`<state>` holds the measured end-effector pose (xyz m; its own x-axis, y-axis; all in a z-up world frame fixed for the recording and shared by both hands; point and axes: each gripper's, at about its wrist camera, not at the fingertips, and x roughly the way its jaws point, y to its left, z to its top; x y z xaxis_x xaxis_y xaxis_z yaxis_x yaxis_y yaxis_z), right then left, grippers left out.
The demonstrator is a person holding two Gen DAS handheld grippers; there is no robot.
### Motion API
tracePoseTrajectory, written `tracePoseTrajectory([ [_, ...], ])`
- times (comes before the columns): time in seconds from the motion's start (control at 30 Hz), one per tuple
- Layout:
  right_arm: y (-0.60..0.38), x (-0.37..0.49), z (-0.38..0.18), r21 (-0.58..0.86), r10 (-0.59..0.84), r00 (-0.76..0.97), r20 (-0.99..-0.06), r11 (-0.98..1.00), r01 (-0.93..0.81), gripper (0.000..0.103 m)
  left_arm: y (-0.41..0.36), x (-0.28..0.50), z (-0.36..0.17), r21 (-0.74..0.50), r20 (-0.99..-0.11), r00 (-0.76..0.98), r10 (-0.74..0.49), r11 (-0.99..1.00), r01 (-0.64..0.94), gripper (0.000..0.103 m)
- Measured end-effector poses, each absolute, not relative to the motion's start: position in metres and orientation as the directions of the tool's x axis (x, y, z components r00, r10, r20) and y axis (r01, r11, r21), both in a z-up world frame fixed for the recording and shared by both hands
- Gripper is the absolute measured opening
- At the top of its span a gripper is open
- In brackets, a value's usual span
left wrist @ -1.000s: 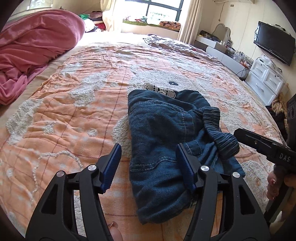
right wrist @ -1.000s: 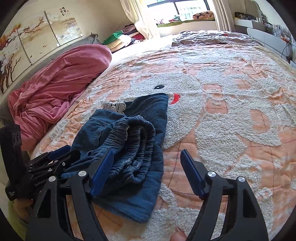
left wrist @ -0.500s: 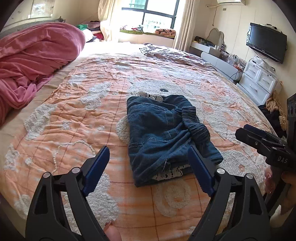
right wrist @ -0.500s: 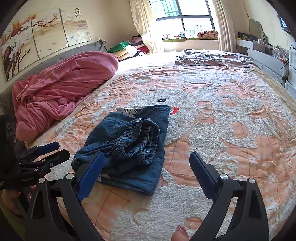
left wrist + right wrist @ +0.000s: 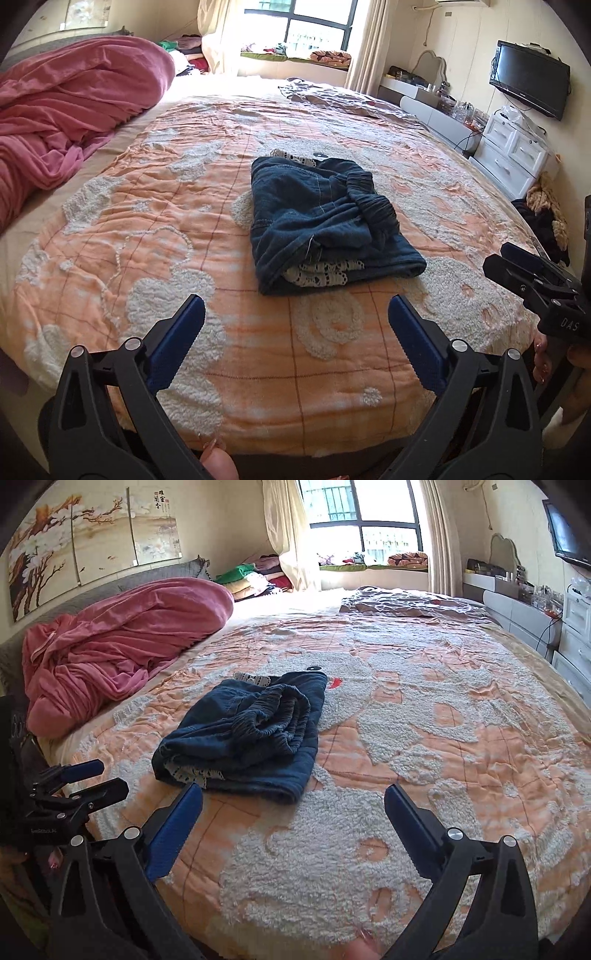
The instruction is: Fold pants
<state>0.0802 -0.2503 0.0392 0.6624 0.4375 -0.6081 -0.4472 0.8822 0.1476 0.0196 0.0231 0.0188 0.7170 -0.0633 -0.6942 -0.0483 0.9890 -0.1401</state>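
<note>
A pink blanket (image 5: 70, 110) lies at ten o'clock of the folded pants (image 5: 325, 221) on the bed (image 5: 147, 236). The left hand-held gripper (image 5: 295, 332) and right hand-held gripper (image 5: 293, 812), jaws just opened wide, hold nothing.

A home bedroom: quilted bed (image 5: 110, 229), wall television (image 5: 528, 79) (over white drawers (image 5: 511, 151)).

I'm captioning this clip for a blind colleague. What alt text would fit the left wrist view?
Dark blue pants lie folded in a small bundle, white lace showing at the near edge, on an orange and white bedspread. The left tool is open and empty in front of them, clear of the cloth. The right tool shows at the right edge, a pink blanket far left.
</note>
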Motion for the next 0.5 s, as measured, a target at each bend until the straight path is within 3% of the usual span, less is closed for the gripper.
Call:
tracePoseTrajectory([
  [0.5,-0.257,0.065,0.017,0.103,0.386,0.669,-0.635,0.901,-0.421,0.098,0.016,0.006,-0.006,-0.143,-0.721,0.69,-0.059,0.988,-0.065,0.093],
])
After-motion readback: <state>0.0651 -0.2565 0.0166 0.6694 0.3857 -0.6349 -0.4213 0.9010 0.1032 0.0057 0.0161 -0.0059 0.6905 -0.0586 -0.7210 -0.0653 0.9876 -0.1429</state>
